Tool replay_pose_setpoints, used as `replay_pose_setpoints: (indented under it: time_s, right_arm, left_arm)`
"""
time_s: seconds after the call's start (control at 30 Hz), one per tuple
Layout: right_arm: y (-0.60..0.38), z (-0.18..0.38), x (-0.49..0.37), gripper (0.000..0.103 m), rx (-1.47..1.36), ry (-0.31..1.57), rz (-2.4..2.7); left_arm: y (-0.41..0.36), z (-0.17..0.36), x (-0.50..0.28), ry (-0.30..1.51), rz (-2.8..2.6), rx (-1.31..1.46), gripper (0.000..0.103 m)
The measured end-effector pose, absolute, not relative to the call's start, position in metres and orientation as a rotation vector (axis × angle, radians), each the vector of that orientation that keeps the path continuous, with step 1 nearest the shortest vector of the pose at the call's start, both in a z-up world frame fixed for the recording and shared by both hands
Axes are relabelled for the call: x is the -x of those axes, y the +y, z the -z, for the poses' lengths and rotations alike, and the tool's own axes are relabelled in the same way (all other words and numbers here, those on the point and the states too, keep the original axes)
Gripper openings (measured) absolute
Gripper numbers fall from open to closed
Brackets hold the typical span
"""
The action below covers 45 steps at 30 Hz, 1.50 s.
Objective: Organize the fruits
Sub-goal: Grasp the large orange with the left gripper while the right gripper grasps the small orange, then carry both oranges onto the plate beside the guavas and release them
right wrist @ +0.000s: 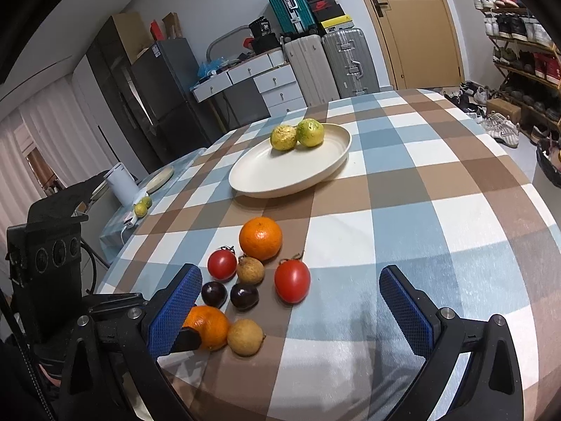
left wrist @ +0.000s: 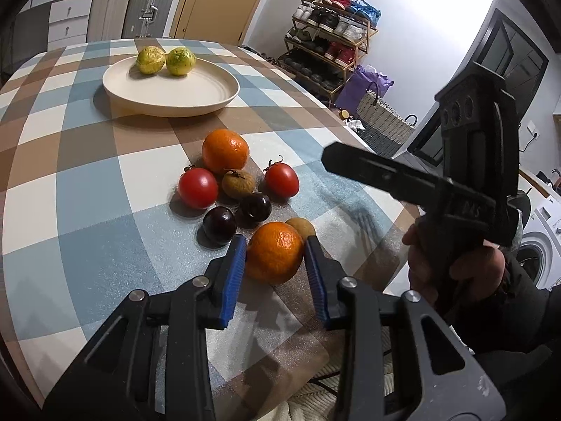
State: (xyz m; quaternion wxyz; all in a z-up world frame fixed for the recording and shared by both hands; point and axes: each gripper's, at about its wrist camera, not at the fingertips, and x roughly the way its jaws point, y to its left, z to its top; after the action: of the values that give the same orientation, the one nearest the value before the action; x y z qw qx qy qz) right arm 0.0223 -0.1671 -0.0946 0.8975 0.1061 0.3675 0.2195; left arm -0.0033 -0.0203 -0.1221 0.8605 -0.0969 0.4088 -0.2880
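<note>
Checked tablecloth [left wrist: 87, 189]: left gripper [left wrist: 275, 258] brackets near orange [left wrist: 275, 252], pads at its sides, grip unconfirmed; right gripper [right wrist: 291, 310] wide open, empty; risk: closing nudges touching longan [left wrist: 301, 227] rolling away.

Two oranges [left wrist: 225, 150], two tomatoes [left wrist: 197, 187], two plums [left wrist: 219, 225], two longans [left wrist: 238, 184], two yellow-green fruits [left wrist: 150, 59], one plate [left wrist: 214, 100]

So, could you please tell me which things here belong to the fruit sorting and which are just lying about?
Job: plate with two yellow fruits; oranges, tomatoes, plums and longans on the table; left claw around the near orange.

Lying about: suitcases, shoe rack, basket, fridge.
</note>
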Motion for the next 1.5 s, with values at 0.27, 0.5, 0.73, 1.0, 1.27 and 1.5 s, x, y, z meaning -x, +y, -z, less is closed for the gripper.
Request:
replay_pose_setpoints:
  time_s: [0.27, 0.5, 0.73, 1.0, 1.27, 1.5]
  right_arm:
    - [-0.152, 0.085, -0.053, 0.103, -0.233, 0.791, -0.519]
    - [-0.132, 0.095, -0.084, 0.103, -0.230, 0.889, -0.574]
    - [-0.118, 0.103, -0.097, 0.086, -0.222, 0.942, -0.596]
    - [-0.104, 0.110, -0.097, 0.058, -0.157, 0.959, -0.593]
    - [-0.118, 0.110, -0.100, 0.028, -0.195, 0.934, -0.595]
    - [-0.117, 0.110, -0.101, 0.027, -0.177, 0.935, -0.610]
  left_arm:
    - [-0.011, 0.116, 0.007, 0.838, 0.593, 0.212, 0.030]
    - [0.015, 0.104, 0.013, 0.768, 0.549, 0.269, 0.030]
    - [0.046, 0.086, 0.017, 0.693, 0.489, 0.309, 0.030]
    - [0.080, 0.069, 0.007, 0.663, 0.411, 0.341, 0.030]
    - [0.088, 0.060, -0.023, 0.657, 0.377, 0.332, 0.021]
    - [0.085, 0.078, -0.042, 0.721, 0.387, 0.362, 0.021]
